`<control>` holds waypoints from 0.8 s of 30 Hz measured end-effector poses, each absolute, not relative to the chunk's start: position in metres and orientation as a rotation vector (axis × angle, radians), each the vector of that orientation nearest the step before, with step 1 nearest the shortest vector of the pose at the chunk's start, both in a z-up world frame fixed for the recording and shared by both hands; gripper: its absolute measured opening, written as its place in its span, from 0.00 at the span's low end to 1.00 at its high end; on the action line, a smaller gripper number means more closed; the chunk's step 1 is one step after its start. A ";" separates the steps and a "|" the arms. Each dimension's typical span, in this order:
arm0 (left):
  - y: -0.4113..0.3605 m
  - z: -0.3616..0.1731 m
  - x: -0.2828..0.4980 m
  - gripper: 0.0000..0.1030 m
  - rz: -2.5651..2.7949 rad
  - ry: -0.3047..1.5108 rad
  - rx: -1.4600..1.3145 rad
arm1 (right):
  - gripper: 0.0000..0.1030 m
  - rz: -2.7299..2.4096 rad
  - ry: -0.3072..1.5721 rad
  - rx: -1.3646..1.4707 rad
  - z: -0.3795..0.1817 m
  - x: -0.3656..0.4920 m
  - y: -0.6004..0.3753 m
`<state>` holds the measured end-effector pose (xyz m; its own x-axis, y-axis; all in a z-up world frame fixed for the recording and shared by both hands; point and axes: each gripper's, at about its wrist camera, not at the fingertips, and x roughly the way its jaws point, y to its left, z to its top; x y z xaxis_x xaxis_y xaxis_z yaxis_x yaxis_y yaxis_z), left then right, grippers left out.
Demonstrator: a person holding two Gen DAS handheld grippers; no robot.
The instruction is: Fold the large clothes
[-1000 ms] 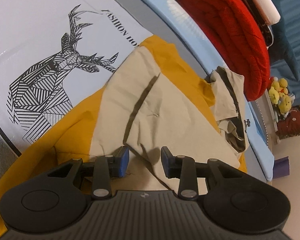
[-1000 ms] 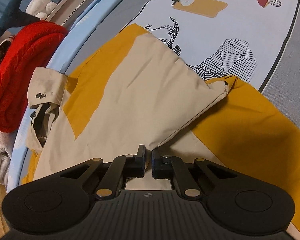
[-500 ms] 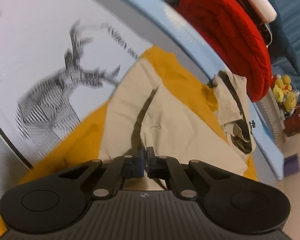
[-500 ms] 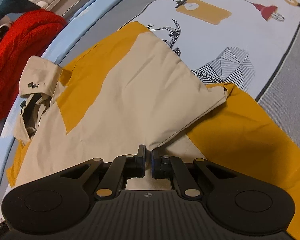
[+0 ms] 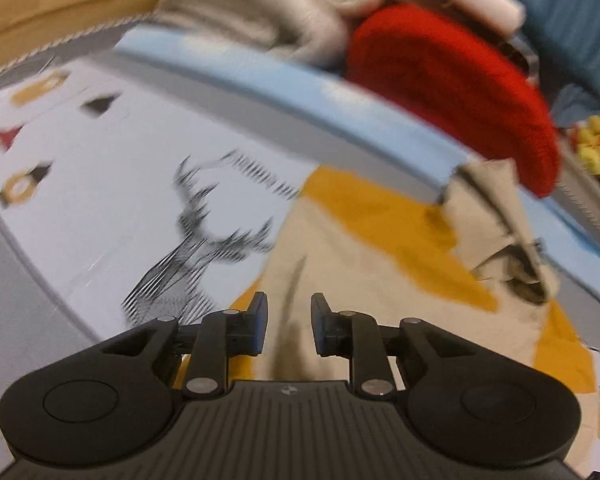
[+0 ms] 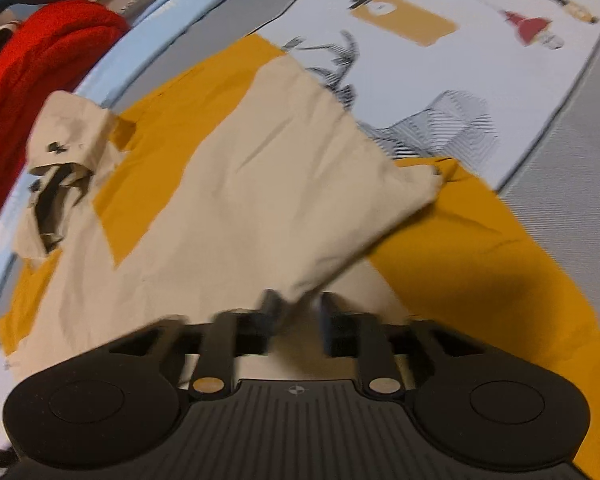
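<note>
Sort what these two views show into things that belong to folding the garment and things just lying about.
Part of the job:
- beige and mustard garment, its beige flap folded over
- its collar
- left gripper, jaws opening, nothing gripped
- right gripper, jaws opening at the flap's edge

Lying about:
- red knit
- cream knit
- yellow plush toys
- deer-print sheet, underneath

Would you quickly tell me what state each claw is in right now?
Left claw: opening, nothing gripped, above the beige and mustard garment.
Right claw: opening, the garment's folded beige edge between its jaws but no longer pinched.
</note>
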<state>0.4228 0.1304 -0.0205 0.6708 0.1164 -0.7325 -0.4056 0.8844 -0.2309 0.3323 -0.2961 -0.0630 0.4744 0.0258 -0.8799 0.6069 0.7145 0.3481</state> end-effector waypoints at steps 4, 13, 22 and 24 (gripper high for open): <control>0.127 -0.040 0.432 0.23 0.203 0.881 -0.444 | 0.39 -0.416 0.971 0.610 -0.051 0.320 -0.278; 0.125 -0.061 0.439 0.31 0.209 0.991 -0.424 | 0.44 -0.156 0.896 0.466 -0.044 0.344 -0.267; 0.109 -0.045 0.430 0.45 0.168 0.975 -0.344 | 0.43 -0.192 1.009 0.465 -0.050 0.343 -0.273; 0.097 -0.031 0.424 0.46 0.126 0.927 -0.293 | 0.43 -0.177 0.968 0.442 -0.038 0.340 -0.269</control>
<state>0.4240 0.0974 -0.0307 0.5961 -0.0191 -0.8027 -0.2319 0.9530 -0.1949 0.3402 -0.2694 -0.0379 0.5607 0.0495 -0.8265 0.3387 0.8972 0.2835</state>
